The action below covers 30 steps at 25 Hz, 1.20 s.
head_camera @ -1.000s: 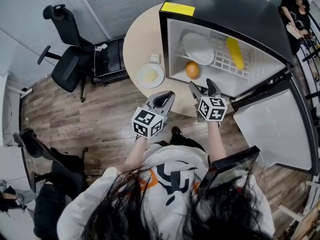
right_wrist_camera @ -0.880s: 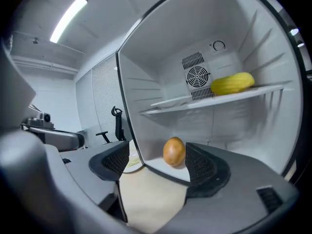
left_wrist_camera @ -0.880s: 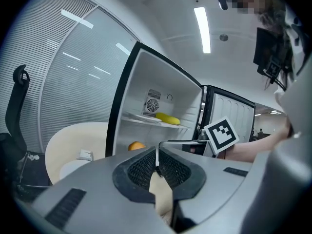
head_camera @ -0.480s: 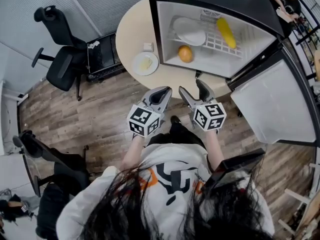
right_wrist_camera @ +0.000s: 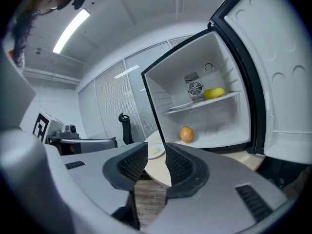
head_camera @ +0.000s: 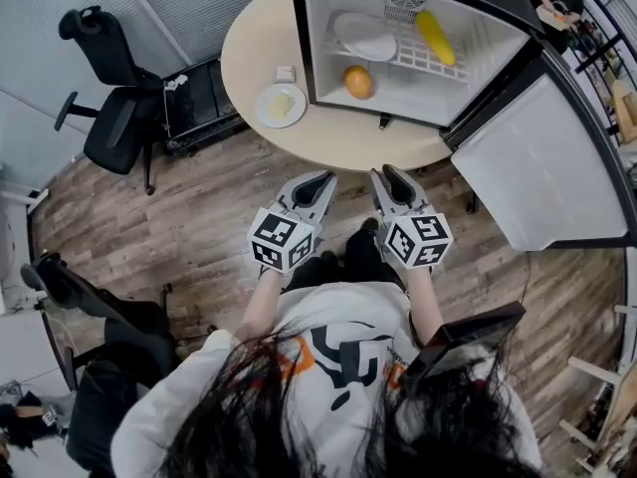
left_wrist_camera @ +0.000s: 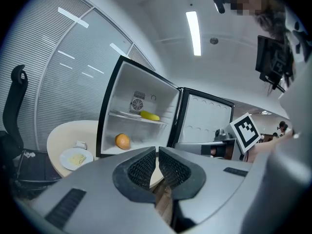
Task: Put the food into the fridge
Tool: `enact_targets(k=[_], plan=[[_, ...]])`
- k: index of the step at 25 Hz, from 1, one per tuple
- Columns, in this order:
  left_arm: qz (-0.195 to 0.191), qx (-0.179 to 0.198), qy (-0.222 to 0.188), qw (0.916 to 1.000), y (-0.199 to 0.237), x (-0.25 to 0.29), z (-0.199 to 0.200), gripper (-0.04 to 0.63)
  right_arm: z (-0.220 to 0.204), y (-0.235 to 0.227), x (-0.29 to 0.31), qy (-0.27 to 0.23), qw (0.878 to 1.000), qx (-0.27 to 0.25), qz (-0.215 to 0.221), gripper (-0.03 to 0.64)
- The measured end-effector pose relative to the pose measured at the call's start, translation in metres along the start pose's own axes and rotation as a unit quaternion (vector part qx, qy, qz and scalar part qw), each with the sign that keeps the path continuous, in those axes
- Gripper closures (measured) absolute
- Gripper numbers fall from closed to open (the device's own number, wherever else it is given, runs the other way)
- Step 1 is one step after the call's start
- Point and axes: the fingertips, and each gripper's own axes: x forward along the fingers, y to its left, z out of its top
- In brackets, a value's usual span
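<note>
**Both claws off the table, food in the fridge and on the table**

I have the left gripper (head_camera: 319,180) and the right gripper (head_camera: 387,176) held side by side over the wood-plank floor (head_camera: 189,207), just short of the round beige table (head_camera: 254,48), both pointing toward it. The left claw's ribbed pads are drawn together with barely a slit between the tips, and nothing sits in it. The right claw is closing: its pads stand a narrow gap apart, and through that gap I see only the table edge and floor, so it holds nothing.

The small black fridge with a white interior (head_camera: 418,96) stands on the table, its white-lined door (head_camera: 542,167) swung wide to my right. On the fridge floor, near the left wall, lies a round orange fruit (head_camera: 358,82). On the white wire shelf above it lie a long yellow piece of food (head_camera: 433,36) and, to its left, a white plate (head_camera: 366,38).

Outside the fridge, on the table just left of it, sits a small white plate with a pale yellow slab of food (head_camera: 280,106). A small white block (head_camera: 285,73) lies near it.
</note>
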Motion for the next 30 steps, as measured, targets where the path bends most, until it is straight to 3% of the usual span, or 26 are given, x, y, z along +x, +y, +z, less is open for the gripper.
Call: enact_targets(k=[13,30], plan=[[-0.001,0.008,-0.024,0.9997,-0.032,-0.009,0.013,0.583,0.003,0.008,-0.036,-0.005,1.0,-0.009,0.001,0.509],[-0.039,0.033,0.025,0.9984,-0.167,-0.03,-0.039,0.583,-0.034,-0.016,-0.174,-0.019,0.998,0.031,-0.043,0.561]])
